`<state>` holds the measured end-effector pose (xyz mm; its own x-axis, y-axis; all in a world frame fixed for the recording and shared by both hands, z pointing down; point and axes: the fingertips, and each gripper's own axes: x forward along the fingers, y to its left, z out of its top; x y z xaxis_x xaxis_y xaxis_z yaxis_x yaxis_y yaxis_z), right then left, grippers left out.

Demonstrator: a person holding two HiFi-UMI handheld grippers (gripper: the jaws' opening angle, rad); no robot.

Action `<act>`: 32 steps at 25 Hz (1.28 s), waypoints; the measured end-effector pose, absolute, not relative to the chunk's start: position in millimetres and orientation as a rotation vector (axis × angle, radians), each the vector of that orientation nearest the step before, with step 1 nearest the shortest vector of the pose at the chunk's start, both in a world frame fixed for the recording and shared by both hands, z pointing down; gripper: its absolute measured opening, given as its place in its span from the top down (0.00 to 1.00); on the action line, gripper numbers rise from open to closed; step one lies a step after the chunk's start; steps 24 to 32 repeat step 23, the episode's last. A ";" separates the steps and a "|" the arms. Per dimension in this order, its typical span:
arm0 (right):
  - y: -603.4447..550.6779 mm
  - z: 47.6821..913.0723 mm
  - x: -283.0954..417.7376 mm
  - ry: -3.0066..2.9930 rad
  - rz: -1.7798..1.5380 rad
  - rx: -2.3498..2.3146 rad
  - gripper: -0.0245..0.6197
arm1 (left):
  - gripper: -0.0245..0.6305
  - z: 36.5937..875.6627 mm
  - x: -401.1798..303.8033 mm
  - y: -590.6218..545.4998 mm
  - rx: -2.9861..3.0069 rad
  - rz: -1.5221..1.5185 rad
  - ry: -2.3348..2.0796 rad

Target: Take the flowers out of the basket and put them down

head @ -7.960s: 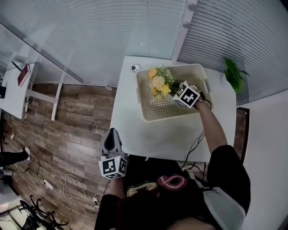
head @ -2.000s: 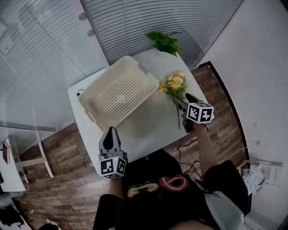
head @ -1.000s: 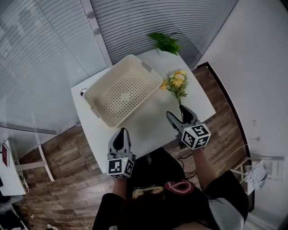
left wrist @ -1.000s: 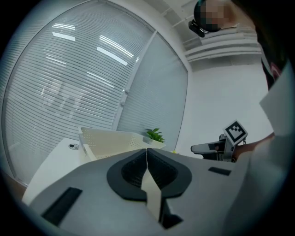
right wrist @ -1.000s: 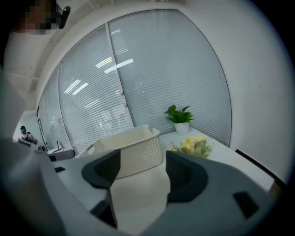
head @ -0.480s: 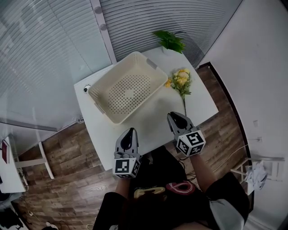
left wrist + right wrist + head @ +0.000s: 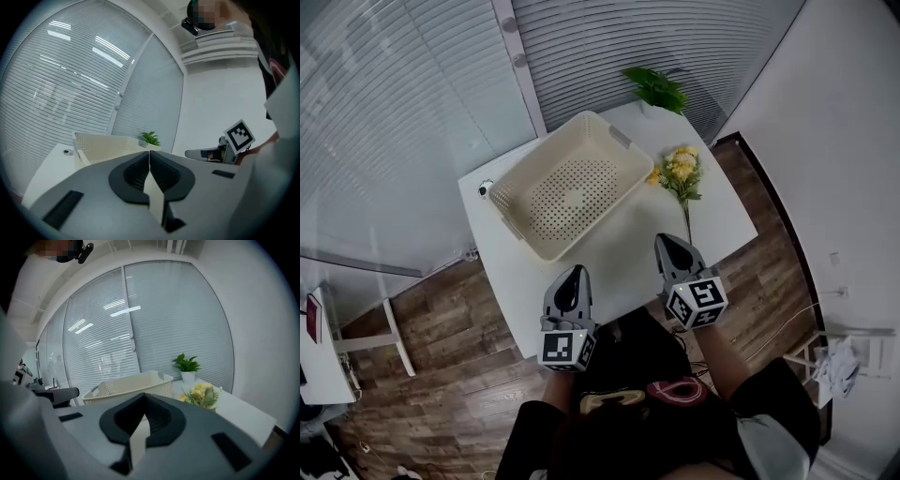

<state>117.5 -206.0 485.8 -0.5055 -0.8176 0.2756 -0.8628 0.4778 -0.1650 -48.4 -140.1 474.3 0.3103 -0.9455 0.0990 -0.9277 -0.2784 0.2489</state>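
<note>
The bunch of yellow flowers [image 7: 680, 172] lies on the white table [image 7: 619, 251] to the right of the cream perforated basket [image 7: 567, 185], which holds nothing; in the right gripper view the flowers [image 7: 202, 394] lie beside the basket [image 7: 136, 383]. My right gripper [image 7: 671, 247] hovers over the table's near edge, short of the flower stem. Its jaws have just been closing with nothing between them, and they are shut [image 7: 143, 402]. My left gripper [image 7: 574, 277] is at the near edge too, shut and empty [image 7: 149, 157].
A small potted green plant [image 7: 656, 89] stands at the table's far corner by the blinds. A small round object [image 7: 485, 188] sits at the table's left corner. Wooden floor surrounds the table, with a wall to the right.
The flowers went from the basket to the table on its right. Over the last second my right gripper drew back from the stem and its jaws closed. The left gripper barely moved.
</note>
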 end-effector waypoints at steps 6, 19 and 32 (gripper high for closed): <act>-210.4 487.6 118.5 -2.540 0.395 1.477 0.95 | 0.93 470.4 -51.2 -145.4 2.335 -0.100 -1.716; -222.3 483.8 120.7 -2.512 0.302 1.479 0.95 | 0.93 475.8 -55.1 -159.3 2.316 -0.103 -1.724; -224.6 483.2 119.2 -2.522 0.302 1.460 0.95 | 0.93 468.3 -56.1 -163.5 2.325 -0.103 -1.733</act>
